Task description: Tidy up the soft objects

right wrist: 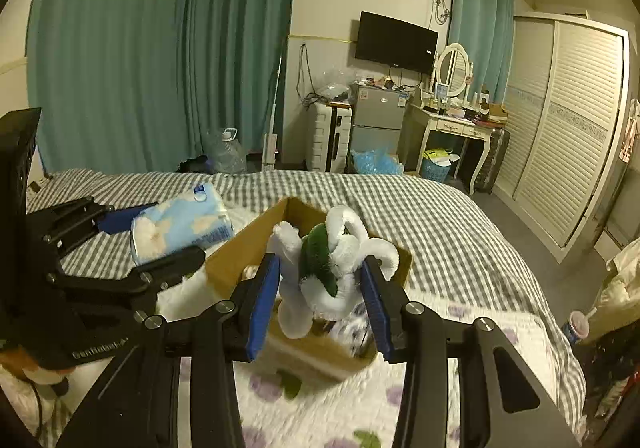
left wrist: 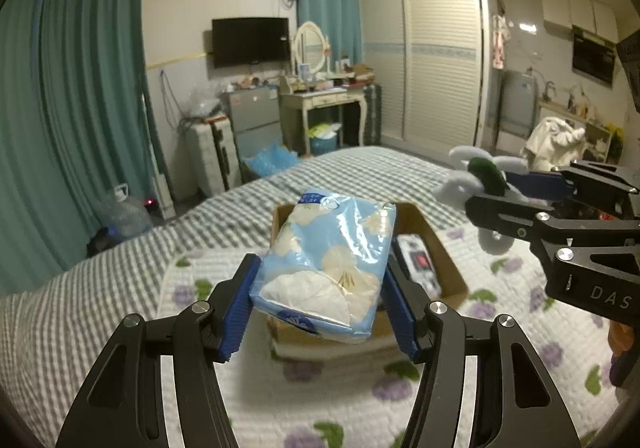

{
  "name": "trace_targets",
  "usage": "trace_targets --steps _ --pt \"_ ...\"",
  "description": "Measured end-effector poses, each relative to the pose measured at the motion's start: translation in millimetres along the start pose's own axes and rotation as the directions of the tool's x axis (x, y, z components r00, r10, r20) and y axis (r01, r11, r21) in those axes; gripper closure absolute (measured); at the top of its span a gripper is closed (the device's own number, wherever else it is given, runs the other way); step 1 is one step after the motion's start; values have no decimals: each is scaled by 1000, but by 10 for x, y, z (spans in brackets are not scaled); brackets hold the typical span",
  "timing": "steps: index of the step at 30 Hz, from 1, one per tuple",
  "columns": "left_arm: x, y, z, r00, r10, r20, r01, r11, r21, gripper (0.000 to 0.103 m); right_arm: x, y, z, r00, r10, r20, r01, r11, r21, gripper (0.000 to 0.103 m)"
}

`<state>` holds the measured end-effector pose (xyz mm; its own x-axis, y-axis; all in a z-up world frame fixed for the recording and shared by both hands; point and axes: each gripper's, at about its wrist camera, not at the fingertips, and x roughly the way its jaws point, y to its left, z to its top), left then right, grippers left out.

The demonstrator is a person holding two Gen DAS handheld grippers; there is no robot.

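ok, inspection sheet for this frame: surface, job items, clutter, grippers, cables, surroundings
Surface: bed, checked sheet, floral quilt on top.
Job's things: tissue pack and white-green plush toy, both held over cardboard box; box already holds something, unclear.
Clutter: nothing seen on the bed beyond these.
Grippers: left gripper shut on tissue pack; right gripper shut on plush toy.
Cables: wall cords by television.
Surroundings: curtains, wardrobe, dresser, water jug.

Tissue pack held above the box on the bed

At lower centre the left gripper [left wrist: 320,304] clamps a blue tissue pack [left wrist: 326,268] between its blue pads, over an open cardboard box [left wrist: 436,240] on the floral quilt [left wrist: 360,400]. At right, the right gripper [left wrist: 484,187] grips a white-and-green plush toy [left wrist: 476,173] above the checked bedspread [left wrist: 120,280].
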<state>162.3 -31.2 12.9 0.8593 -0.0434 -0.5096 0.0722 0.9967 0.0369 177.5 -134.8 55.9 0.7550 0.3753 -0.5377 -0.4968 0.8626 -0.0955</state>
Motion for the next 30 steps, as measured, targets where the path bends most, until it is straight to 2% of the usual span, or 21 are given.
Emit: trace_targets --steps 7,13,18,21,23,24,25,30 --pt "571 30 33 1000 23 -21 -23 1000 11 44 675 -182 125 1000 8 -23 -7 999 35 61" --pt "1029 21 -25 998 35 -55 -35 999 10 44 1216 -374 63 999 6 -53 -2 997 74 61" --pt "1228 -39 -99 997 36 -73 -35 999 18 44 1531 -520 4 998 14 -56 -8 995 102 61" --pt "1210 -102 -148 999 28 -45 -26 999 38 42 1616 -582 -43 998 16 -53 -10 993 119 54" --pt "1178 -156 -164 999 33 -43 -31 998 59 34 1644 -609 -68 998 13 -65 -4 991 136 33" --pt "1165 -168 -162 998 42 -45 -40 997 62 22 1633 -621 -79 998 10 -64 -1 990 140 33" --pt "1129 -168 -153 998 53 -38 -50 997 61 19 1606 -626 -84 998 5 -62 4 990 144 33" --pt "782 -126 41 996 86 -9 -86 995 42 19 1250 -712 11 999 -24 -37 30 984 175 33"
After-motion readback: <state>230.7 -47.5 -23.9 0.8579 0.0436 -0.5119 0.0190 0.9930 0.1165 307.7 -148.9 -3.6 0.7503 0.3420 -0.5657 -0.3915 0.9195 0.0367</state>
